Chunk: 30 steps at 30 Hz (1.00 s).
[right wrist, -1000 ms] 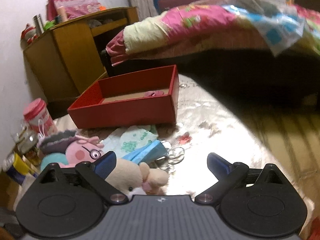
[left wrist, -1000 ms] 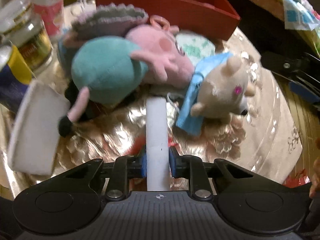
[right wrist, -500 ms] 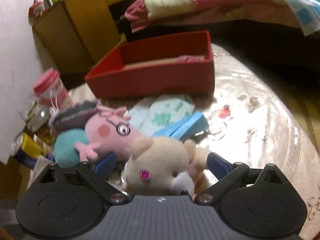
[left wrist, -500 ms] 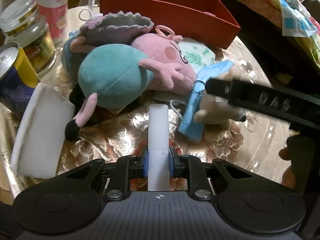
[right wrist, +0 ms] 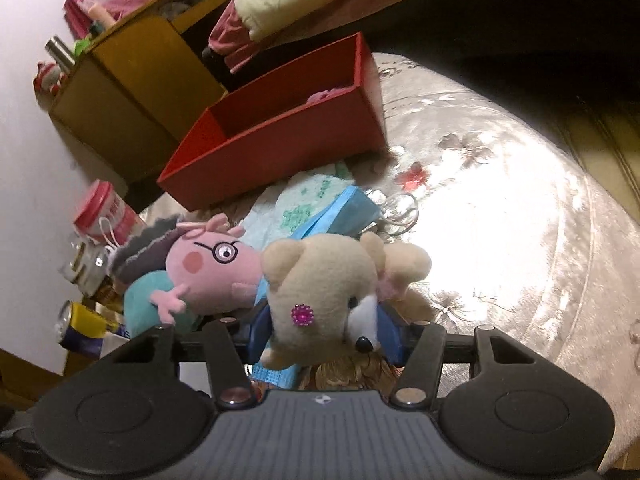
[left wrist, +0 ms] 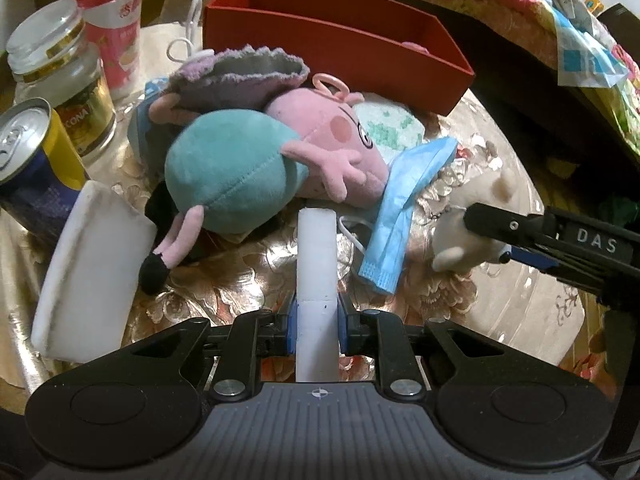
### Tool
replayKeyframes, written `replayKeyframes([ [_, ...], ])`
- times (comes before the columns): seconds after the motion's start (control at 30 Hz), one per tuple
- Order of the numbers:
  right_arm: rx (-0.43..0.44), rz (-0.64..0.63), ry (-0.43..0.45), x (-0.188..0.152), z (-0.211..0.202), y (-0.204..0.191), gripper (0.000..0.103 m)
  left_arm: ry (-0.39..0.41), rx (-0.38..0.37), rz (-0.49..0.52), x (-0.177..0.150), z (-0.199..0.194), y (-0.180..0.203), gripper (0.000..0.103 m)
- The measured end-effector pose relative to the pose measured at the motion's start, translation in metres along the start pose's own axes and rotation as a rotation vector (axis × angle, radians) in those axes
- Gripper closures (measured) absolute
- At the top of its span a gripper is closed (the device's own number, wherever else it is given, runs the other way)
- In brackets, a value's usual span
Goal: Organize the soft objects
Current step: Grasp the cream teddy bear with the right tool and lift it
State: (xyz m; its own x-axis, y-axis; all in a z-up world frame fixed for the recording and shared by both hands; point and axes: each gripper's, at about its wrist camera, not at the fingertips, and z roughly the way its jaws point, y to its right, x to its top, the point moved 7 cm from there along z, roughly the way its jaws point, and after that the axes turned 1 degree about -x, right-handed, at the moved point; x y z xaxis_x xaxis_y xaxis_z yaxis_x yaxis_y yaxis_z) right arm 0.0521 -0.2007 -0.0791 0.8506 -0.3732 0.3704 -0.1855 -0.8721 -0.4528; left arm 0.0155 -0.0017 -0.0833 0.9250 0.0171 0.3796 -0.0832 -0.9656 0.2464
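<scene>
- A round table (right wrist: 520, 216) under a shiny floral cloth stands in a cluttered bedroom, with a bed behind it and a wooden cabinet (right wrist: 132, 92) to one side.
- The red box (right wrist: 280, 136) sits at the far edge of the table, open at the top, with something pink already lying inside.
- The right gripper (right wrist: 324, 332) is pinching the beige teddy bear (right wrist: 328, 280) by its head, its blue pads pressed in at both sides; in the left wrist view the bear (left wrist: 460, 248) looks lifted clear of the cloth, though that is hard to be sure of.
- From this claw the box lies ahead and to the left, its long axis running diagonally away (the right hand is judged the one to make the drop).
- The right hand is rolled over, so the scene sits tilted in its camera.
- The left gripper (left wrist: 316, 320) is clamped on a white foam strip (left wrist: 316, 264), which points straight ahead at the pink pig plush (left wrist: 280, 160).
- The pig lies on its side between the left claw and the box, with a blue face mask (left wrist: 404, 204) draped just beside it.
- A white foam block (left wrist: 92, 276), a drink can (left wrist: 28, 168) and a glass jar (left wrist: 60, 76) stand at the left.
</scene>
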Motion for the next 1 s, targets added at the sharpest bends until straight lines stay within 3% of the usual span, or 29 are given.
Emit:
replayKeyframes([
  [0.43, 0.118, 0.016, 0.122, 0.018, -0.036, -0.022, 0.078, 0.127, -0.062, 0.003, 0.016, -0.040, 0.006, 0.085],
  [0.73, 0.153, -0.016, 0.168, 0.026, -0.040, -0.035, 0.078, 0.252, -0.036, 0.034, 0.041, -0.058, 0.021, 0.085],
  [1.0, 0.162, -0.078, 0.261, 0.041, -0.051, -0.054, 0.078, 0.351, -0.016, 0.042, 0.073, -0.075, 0.023, 0.085],
])
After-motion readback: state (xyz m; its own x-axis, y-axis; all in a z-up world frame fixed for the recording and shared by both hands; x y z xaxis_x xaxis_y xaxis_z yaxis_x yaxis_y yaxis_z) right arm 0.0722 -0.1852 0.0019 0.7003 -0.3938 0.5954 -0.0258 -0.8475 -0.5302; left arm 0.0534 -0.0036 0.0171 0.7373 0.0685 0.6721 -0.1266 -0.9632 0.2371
